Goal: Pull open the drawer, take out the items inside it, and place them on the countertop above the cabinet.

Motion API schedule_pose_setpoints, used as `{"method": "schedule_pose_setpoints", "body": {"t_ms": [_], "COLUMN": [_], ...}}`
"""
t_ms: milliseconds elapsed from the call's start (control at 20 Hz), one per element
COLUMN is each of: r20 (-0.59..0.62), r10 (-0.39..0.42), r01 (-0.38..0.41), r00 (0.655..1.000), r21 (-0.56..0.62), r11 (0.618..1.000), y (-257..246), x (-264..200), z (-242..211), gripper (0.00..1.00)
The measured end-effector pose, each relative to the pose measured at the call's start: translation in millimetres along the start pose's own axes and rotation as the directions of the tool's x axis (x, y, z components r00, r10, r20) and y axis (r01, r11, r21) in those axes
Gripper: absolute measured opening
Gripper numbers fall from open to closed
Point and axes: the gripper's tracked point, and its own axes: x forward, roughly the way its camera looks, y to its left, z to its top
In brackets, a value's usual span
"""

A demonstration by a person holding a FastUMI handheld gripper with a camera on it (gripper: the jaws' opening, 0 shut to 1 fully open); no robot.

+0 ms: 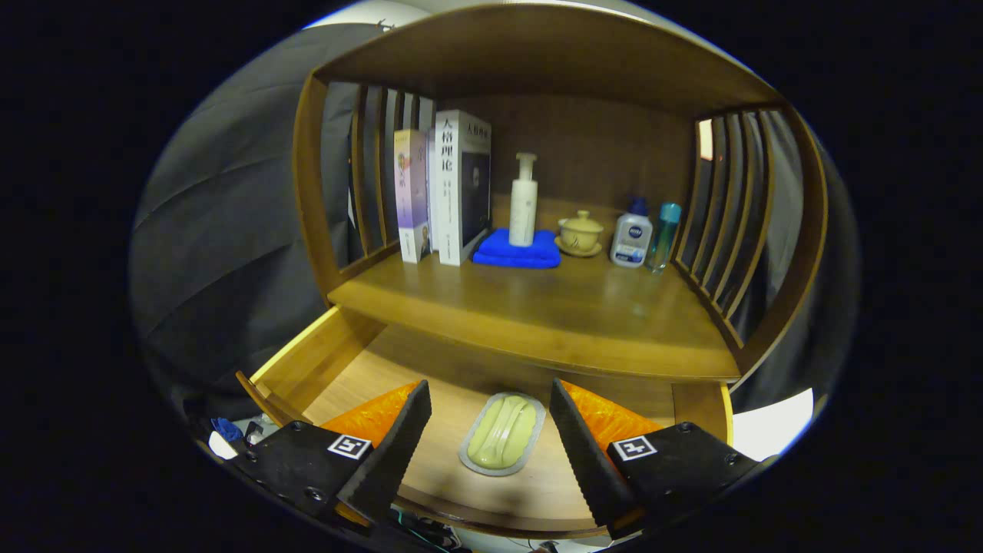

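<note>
Gripper view is looking down into the open drawer [338,369] and across the countertop [537,307] above it. Gripper [490,430] is hanging over the drawer with its fingers standing well apart, clamping nothing.

Key relation: a pale green oval item in a grey-rimmed tray or wrapper [503,434] is lying flat on the drawer floor, directly between the two fingers, with clear wood showing on both sides. Its long axis is running roughly fore-and-aft, tilting slightly to the right going away, so the fingers are lining up across its short width. Judgement: this is favouring a squeeze across the narrow dimension; the item looks shallow and low, so the fingers will probably need to come down close to the drawer floor. Whether the fingertips are already at its height I cannot tell.

Surface: smooth varnished wood, so the flat item may be prone to sliding.

Room on the countertop: the back is carrying two upright books [445,192], a pump bottle [524,203] standing on a folded blue cloth [516,250], a small lidded cup on a saucer [580,233], a white bottle with a blue cap [631,238] and a slim teal bottle [663,234]. Front half is offering open wood for placing.

Progress judgement: drawer pulled out, removal not yet started.
</note>
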Motion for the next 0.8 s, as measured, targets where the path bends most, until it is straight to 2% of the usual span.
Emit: {"method": "schedule_pose_setpoints", "body": {"t_ms": [250,400,450,600,700,800], "r20": [-0.143,-0.252,-0.288,-0.362,-0.408,-0.410], "r10": [-0.017,-0.008,0.007,0.003,-0.002,-0.023], "r01": [0.018,0.005,-0.004,0.031,0.063,0.080], "r00": [0.990,0.968,0.958,0.932,0.913,0.912], "r21": [0.007,-0.012,0.009,0.087,0.137,0.121], "r11": [1.000,1.000,1.000,0.996,0.989,0.989], "y": [-6.1,-0.8,3.5,3.2,1.1,-5.2], "x": [25.8,41.6,47.5,66.6,72.2,76.4], "z": [-18.4,-43.8,-51.9,-65.5,-71.5,-75.4], "gripper": [0.98,0.87,0.83,0.79,0.66,0.53]}}
